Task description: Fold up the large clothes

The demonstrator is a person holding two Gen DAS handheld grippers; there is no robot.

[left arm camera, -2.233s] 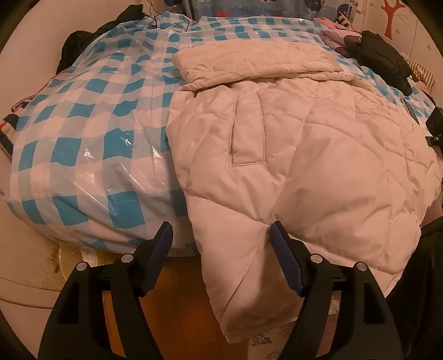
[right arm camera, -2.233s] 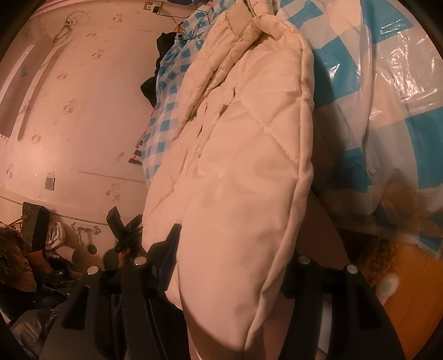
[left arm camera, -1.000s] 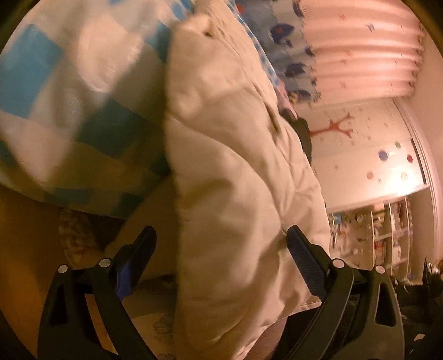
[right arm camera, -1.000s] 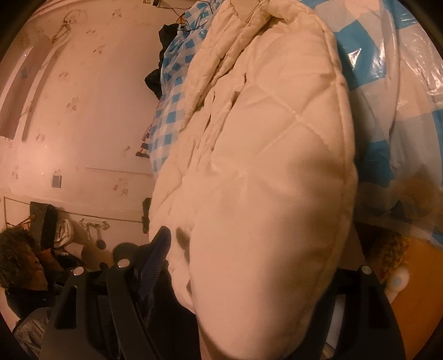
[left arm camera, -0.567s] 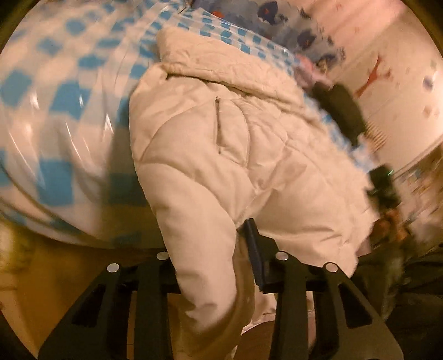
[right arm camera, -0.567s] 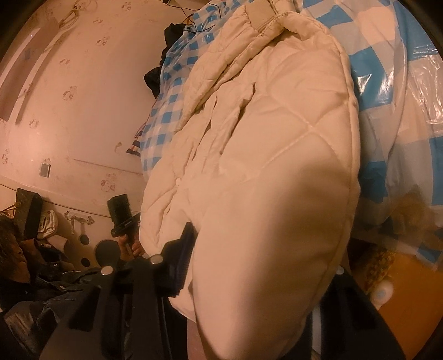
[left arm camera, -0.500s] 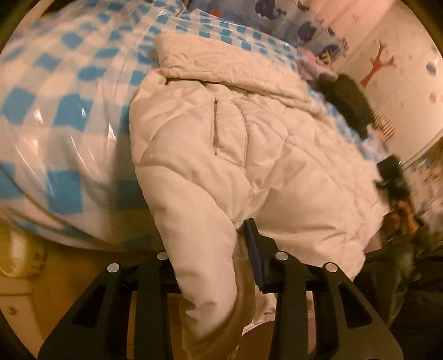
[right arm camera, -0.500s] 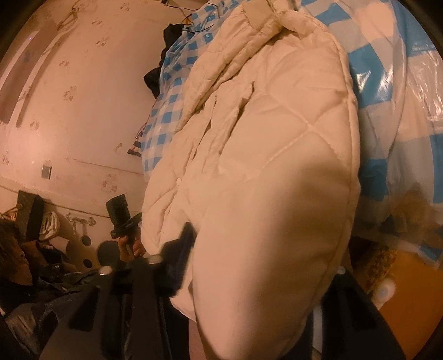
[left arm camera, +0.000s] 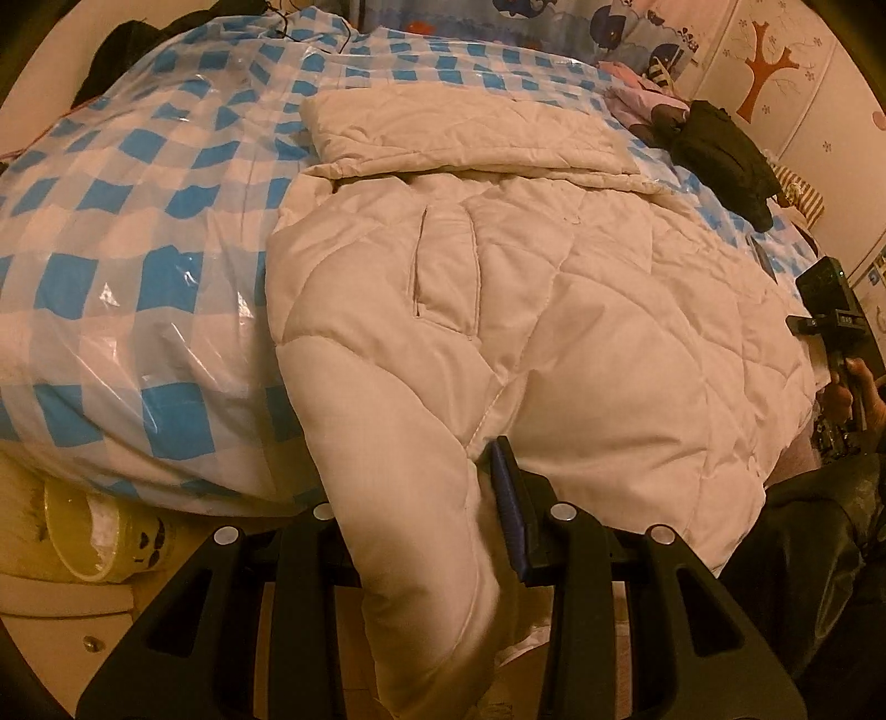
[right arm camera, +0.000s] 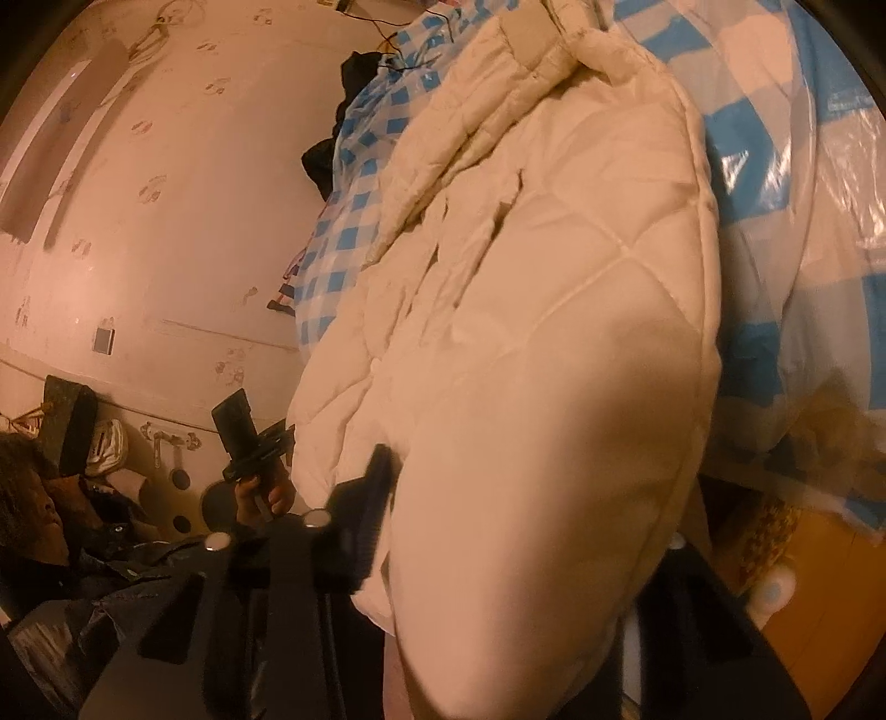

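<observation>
- The things were carried by a bed, which was covered in a blue-and-white checked sheet under clear plastic film.
- A cream quilted jacket was spread over the right half of the bed, its near edge draped over the bed's near side.
- A dark garment was laid at the far right.
- A pink item was seen just beside it, further back.
- Another dark garment was left at the far left corner.
</observation>
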